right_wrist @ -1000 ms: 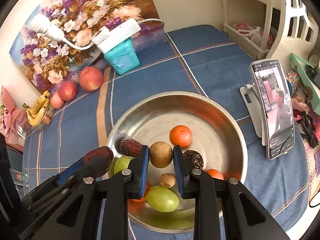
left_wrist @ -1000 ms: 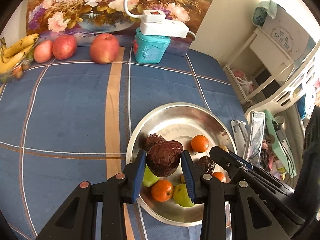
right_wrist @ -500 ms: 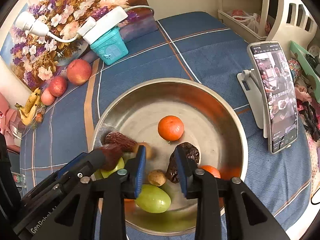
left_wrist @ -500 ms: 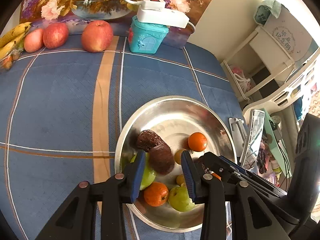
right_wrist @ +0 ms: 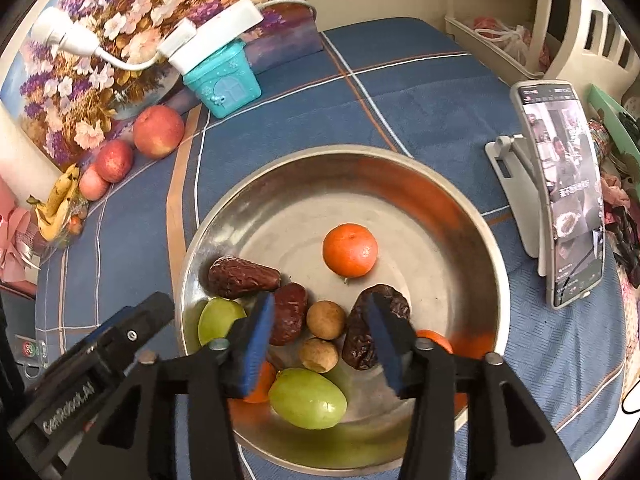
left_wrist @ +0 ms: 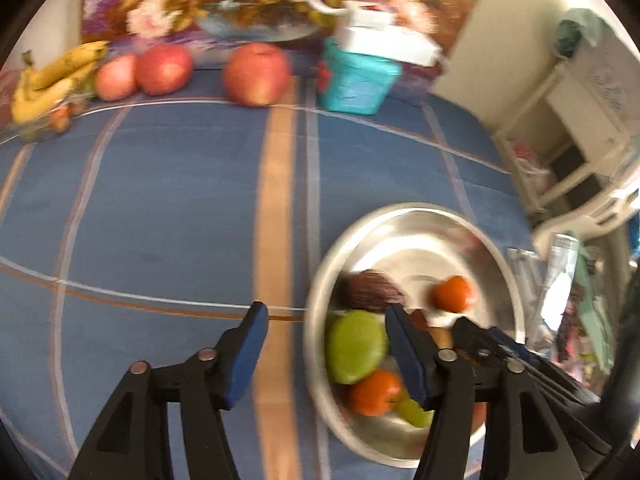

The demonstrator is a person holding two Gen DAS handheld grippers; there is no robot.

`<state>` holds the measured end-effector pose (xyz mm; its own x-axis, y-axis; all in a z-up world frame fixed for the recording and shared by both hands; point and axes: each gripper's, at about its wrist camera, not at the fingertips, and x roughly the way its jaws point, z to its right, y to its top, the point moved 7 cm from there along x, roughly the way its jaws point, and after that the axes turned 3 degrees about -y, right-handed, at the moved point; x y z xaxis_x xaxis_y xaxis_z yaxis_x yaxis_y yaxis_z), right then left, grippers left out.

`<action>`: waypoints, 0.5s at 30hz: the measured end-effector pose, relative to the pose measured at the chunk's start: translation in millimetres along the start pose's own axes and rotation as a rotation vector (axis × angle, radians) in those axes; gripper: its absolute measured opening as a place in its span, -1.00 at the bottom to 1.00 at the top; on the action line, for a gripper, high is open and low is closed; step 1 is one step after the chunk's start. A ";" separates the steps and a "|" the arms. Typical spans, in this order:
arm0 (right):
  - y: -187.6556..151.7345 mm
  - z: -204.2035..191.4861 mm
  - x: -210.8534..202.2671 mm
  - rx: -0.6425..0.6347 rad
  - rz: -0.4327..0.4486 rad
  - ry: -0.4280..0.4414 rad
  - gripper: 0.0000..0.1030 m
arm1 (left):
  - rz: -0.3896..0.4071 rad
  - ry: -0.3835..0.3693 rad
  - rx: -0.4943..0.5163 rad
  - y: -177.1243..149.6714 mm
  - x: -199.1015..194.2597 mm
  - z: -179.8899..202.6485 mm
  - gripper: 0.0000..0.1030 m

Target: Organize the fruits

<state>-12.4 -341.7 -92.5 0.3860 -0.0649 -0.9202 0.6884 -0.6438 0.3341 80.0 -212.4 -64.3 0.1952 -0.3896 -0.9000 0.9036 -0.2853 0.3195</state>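
A steel bowl (right_wrist: 340, 152) on the blue checked cloth holds a mandarin (right_wrist: 350, 250), three dark dates (right_wrist: 242, 278), two brown longans (right_wrist: 326, 319) and green fruits (right_wrist: 307, 398). My right gripper (right_wrist: 320, 308) hangs open just above the longans, holding nothing. The left wrist view is blurred. There my left gripper (left_wrist: 325, 314) stands wide open and empty over the left rim of the bowl (left_wrist: 420, 208), beside a green fruit (left_wrist: 354, 346). More mandarins lie partly hidden under the fingers.
Three red apples (left_wrist: 256, 74) and a bunch of bananas (left_wrist: 52, 80) line the far edge under a flower painting. A teal box (left_wrist: 354, 84) bearing a white power strip stands beside them. A phone on a stand (right_wrist: 560, 196) is right of the bowl.
My left gripper let go of the dark date, which now lies in the bowl, then opened wide and swung left. My right gripper dropped the longan and opened wider.
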 end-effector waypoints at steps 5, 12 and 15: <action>4.2 -6.5 5.1 -0.053 0.004 -0.028 0.24 | -0.026 0.150 -0.043 -0.2 6.7 -36.5 0.62; 7.0 -9.5 4.0 -0.090 0.022 -0.057 0.36 | -0.002 0.219 -0.088 2.6 3.4 -69.3 1.00; 6.8 -9.9 2.2 -0.095 0.022 -0.061 0.36 | 0.006 0.246 -0.079 3.0 2.1 -76.0 1.00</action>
<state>-0.8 -338.7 -90.3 0.3658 -0.1263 -0.9221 0.7363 -0.5667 0.3697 112.1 -147.5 -87.7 0.2787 -0.1638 -0.9463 0.9272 -0.2109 0.3095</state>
